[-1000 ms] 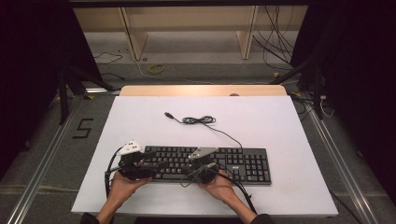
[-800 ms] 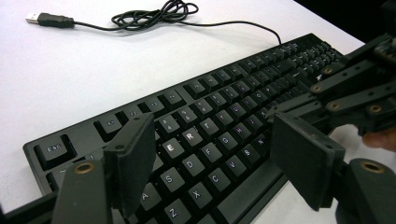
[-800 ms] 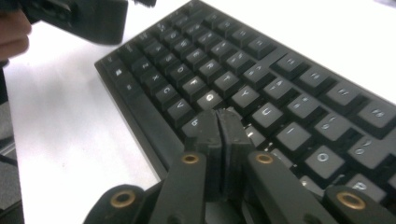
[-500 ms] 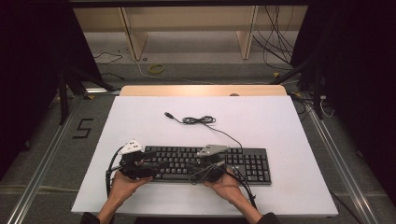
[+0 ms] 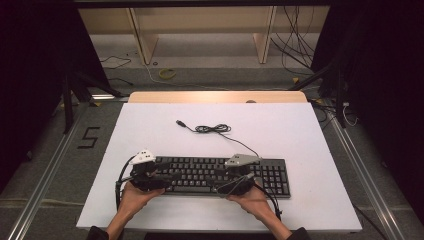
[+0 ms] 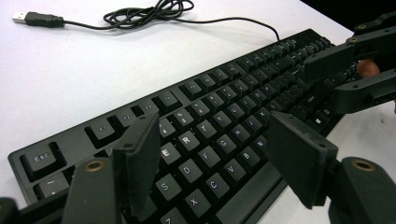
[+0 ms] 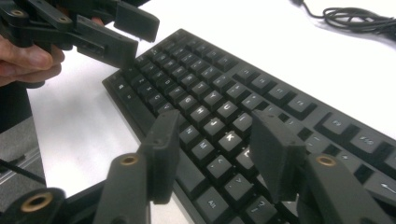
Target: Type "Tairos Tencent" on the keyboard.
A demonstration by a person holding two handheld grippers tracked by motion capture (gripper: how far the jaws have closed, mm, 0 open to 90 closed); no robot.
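Keyboard: black, rigid, light we judge; near table's front edge. We hold left gripper and right gripper open, the right's jaws just widening, nothing between. Best gripped at its thin edges.

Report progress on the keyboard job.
Done: the keyboard lies flat, its cable unplugged. In hand: both hands at it, left gripper open over the letter keys, right gripper just opening, nothing between its jaws. Left: I can't tell.
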